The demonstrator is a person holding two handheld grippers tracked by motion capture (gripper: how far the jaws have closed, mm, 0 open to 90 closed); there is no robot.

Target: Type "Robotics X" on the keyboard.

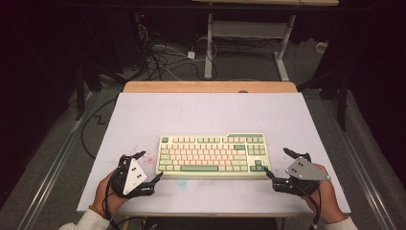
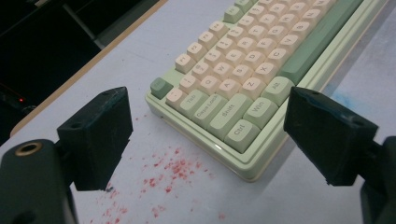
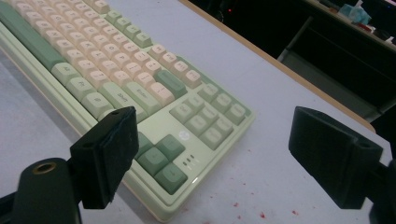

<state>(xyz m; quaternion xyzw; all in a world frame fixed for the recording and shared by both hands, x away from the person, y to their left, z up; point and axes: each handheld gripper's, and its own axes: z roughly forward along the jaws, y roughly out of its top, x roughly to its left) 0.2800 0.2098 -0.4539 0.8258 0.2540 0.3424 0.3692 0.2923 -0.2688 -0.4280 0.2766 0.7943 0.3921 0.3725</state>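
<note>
- The pale green, rectangular plastic keyboard with cream and green keycaps (image 1: 213, 155) is lying flat near the middle of the pale grey surface (image 1: 201, 110), its long front edge facing you and its two short ends pointing at your grippers.
- It is looking stiff and fairly weighty for its size, with a smooth, slightly glossy case that could be slipping in a weak pinch; the keycaps are probably popping off if squeezed, so you are better off taking the case by its end edges.
- Your left gripper (image 1: 149, 167) is hovering just beside the keyboard's left front corner, jaws spread wide and holding nothing.
- Your right gripper (image 1: 276, 163) is sitting just off the right front corner near the arrow keys (image 3: 161, 161), jaws likewise spread and empty.
- Red specks (image 2: 170, 170) are dotting the surface by the left corner.
</note>
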